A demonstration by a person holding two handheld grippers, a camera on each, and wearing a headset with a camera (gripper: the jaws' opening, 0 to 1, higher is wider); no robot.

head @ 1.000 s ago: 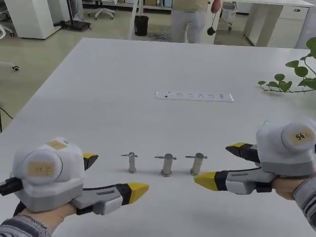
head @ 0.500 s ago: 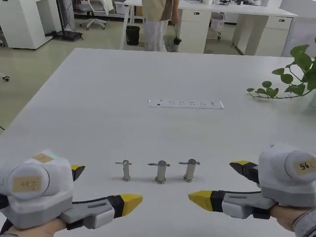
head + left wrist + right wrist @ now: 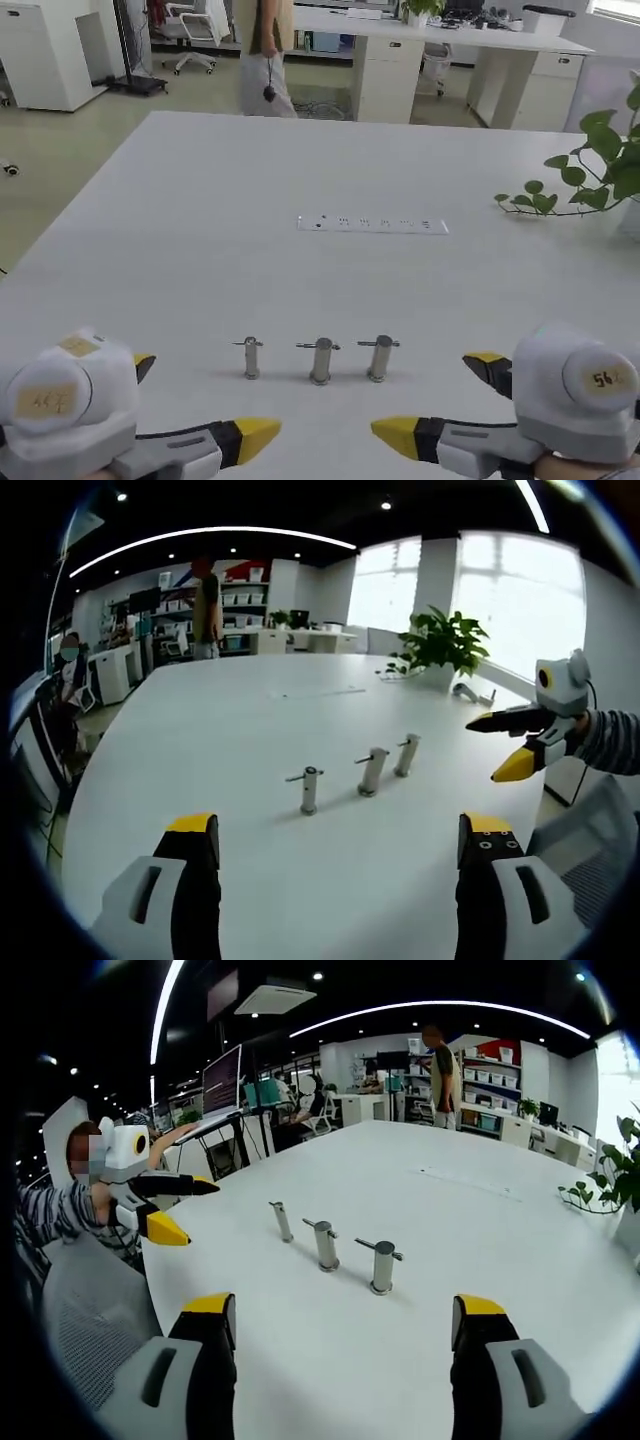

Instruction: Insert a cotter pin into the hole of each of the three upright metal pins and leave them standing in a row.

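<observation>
Head view, pin row (image 3: 320,360) standing clear between gaping left tongs (image 3: 205,400), right tongs (image 3: 425,395).

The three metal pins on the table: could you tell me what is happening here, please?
A person holds an open, empty gripper at each side, the left gripper and the right gripper, touching nothing. The three metal pins stand upright in a row on the table, each with a cotter pin through its top.

Our left gripper (image 3: 200,400) and right gripper (image 3: 440,395) have white rounded bodies, grey and black jaws with yellow tips, and yellow stickers (image 3: 608,379) with handwritten numbers; our sleeve (image 3: 612,742) is grey with dark stripes
</observation>
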